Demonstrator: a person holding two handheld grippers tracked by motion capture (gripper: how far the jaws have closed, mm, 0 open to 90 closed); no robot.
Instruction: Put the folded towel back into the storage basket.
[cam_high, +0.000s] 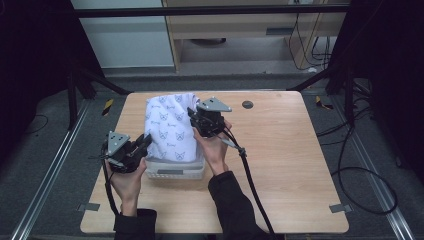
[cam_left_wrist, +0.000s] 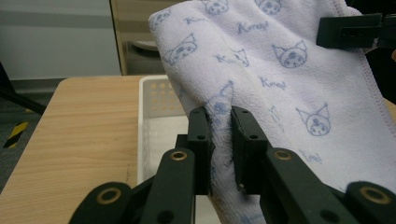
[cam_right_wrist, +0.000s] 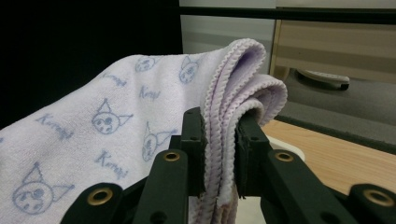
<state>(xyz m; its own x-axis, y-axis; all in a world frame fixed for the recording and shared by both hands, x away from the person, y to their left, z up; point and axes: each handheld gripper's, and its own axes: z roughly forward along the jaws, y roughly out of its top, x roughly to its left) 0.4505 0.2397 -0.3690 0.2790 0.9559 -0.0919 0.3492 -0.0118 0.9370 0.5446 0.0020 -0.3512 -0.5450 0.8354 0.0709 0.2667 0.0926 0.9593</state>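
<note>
A folded lilac towel (cam_high: 170, 127) printed with small cat faces hangs over a white perforated basket (cam_high: 176, 170) near the table's front left. My left gripper (cam_high: 146, 141) is shut on the towel's near left fold (cam_left_wrist: 222, 140). My right gripper (cam_high: 192, 116) is shut on the stitched edges of the towel (cam_right_wrist: 220, 140) at its far right corner, holding them up. In the left gripper view, the right gripper's jaw (cam_left_wrist: 348, 30) shows at the top right against the towel (cam_left_wrist: 280, 79). The basket's wall (cam_left_wrist: 154, 102) lies below the cloth.
The wooden table (cam_high: 280, 150) has bare room to the right of the basket and a dark round cap (cam_high: 247, 104) near its far edge. Black cables (cam_high: 250, 175) trail from the grippers. A wooden cabinet (cam_high: 240, 30) stands beyond the table.
</note>
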